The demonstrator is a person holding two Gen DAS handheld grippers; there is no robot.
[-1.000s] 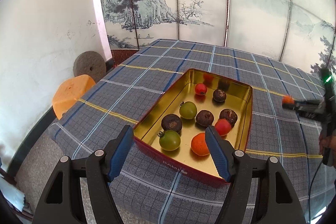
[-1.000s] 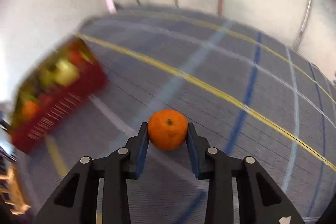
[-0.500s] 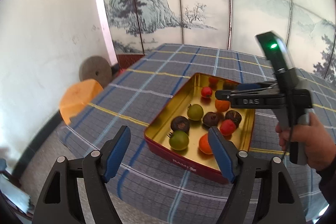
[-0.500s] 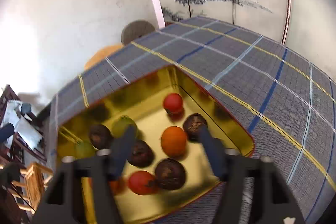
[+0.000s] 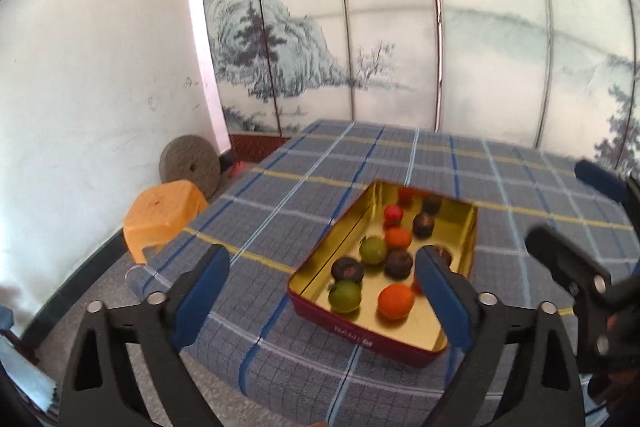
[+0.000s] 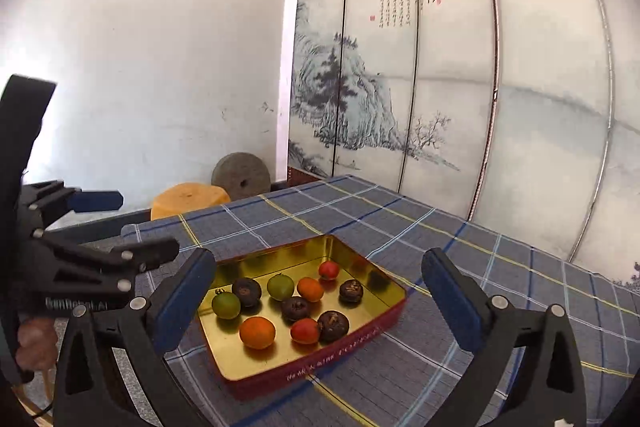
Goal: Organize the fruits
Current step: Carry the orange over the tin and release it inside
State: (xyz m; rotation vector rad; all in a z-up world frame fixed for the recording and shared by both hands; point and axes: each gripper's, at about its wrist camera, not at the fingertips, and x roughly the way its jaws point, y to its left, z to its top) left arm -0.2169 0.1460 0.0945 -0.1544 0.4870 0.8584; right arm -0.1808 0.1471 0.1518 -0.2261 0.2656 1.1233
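tin: red tin (image 6: 320, 373) with gold inside, centre-low in right wrist view, lower right of centre in left wrist view (image 5: 348, 331); sits on the plaid tablecloth (image 6: 460, 239), likely the collection spot for the fruit
fruit: all lie loose on the tin floor, none seen on the cloth
orange fruit: 2, near one (image 6: 257, 332) by the front wall, far one (image 6: 310, 289) mid-tin
green fruit: 2 (image 6: 226, 305)
red fruit: 2 (image 6: 329, 269)
dark brown fruit: 4 (image 6: 247, 291)
right gripper: (image 6: 320, 297) jaws have just been opening, now wide, nothing between the pads; hovers in front of the tin, looks like a release done
left gripper: (image 5: 322, 293) jaws also just been opening, wide, empty, framing the tin's near corner
task guess: near finished, 10 fruit in tin
background: 1 orange stool (image 5: 160, 215), 1 millstone (image 5: 190, 165), folding screen (image 6: 440, 67) behind table
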